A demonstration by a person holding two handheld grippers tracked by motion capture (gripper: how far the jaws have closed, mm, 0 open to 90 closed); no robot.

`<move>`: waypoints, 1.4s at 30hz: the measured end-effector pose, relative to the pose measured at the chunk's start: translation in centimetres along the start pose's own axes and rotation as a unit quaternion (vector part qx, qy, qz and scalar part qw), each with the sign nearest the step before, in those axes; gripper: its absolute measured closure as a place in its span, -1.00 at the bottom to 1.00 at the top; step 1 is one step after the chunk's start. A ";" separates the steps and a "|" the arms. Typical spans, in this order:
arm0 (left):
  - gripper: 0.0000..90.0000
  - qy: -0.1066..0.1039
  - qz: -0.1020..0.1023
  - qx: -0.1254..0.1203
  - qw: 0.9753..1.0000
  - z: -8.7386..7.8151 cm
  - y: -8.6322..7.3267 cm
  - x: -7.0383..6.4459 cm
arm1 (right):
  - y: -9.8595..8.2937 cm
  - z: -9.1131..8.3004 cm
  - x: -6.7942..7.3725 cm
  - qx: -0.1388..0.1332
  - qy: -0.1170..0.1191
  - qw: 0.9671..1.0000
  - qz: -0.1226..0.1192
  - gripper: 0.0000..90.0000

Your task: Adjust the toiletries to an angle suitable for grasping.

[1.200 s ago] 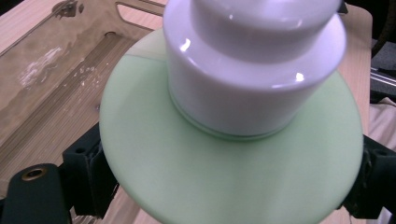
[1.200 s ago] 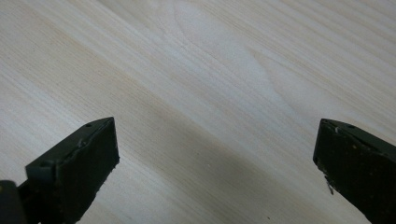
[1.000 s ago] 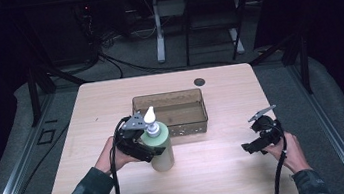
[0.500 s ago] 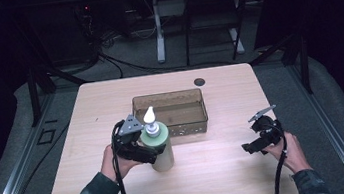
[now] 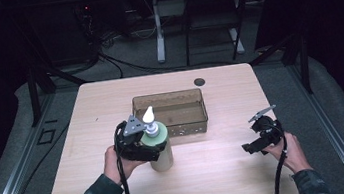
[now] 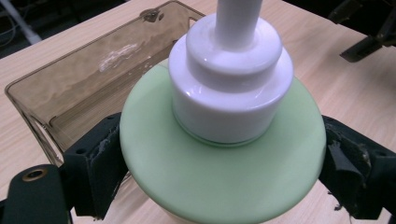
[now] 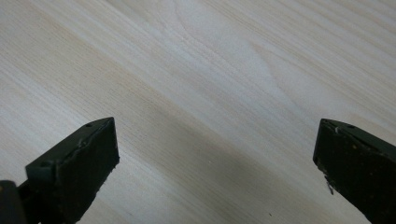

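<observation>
Left gripper [image 5: 152, 147] still clamped on bottle [image 5: 159, 149], nudged slightly nearer; right gripper [image 5: 258, 141] unmoved, jaws apart.

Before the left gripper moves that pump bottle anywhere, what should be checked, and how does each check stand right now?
1. Left gripper jaws on both sides of the pump bottle: ok.
2. Bottle upright: ok.
3. Bottle base off the table: cannot tell.
4. Brown tray beside the bottle has room inside: ok.
5. Right gripper open, apart from the bottle: ok.
6. Pump head seated on the collar: ok.
</observation>
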State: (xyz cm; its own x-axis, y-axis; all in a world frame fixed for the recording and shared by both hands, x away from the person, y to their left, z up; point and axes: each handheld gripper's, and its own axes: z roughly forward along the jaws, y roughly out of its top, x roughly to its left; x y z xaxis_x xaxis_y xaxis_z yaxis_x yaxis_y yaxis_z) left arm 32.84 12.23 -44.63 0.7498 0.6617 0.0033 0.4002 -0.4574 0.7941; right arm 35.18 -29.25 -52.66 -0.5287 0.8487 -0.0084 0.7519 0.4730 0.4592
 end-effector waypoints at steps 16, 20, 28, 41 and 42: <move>-0.73 -0.072 0.054 0.002 0.996 -0.1 -0.1 4.3 | 0.0 0.1 0.0 0.003 0.000 1.000 -0.001 -1.00; -0.73 -0.084 0.063 0.006 0.994 0.0 0.1 4.8 | 0.0 0.1 0.0 0.004 -0.002 1.000 -0.003 -1.00; -0.73 -0.103 0.077 0.009 0.992 0.0 0.2 5.8 | 0.1 0.2 0.0 0.006 -0.002 1.000 -0.004 -1.00; -0.73 -0.124 0.094 0.019 0.988 0.1 0.5 6.9 | 0.0 0.4 -0.1 0.006 0.000 1.000 -0.002 -1.00; -0.73 -0.127 0.095 0.018 0.987 0.1 0.5 7.0 | 0.0 0.4 -0.1 0.008 -0.002 1.000 -0.004 -1.00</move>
State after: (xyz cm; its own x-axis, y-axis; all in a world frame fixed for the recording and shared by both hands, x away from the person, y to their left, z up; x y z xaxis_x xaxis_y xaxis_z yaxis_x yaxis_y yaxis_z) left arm 38.30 16.58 -44.30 0.9188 0.3947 -0.0058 0.2549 -0.5820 0.7722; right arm 35.38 -29.22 -53.03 -0.5327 0.8462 -0.0152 0.7546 0.4830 0.4441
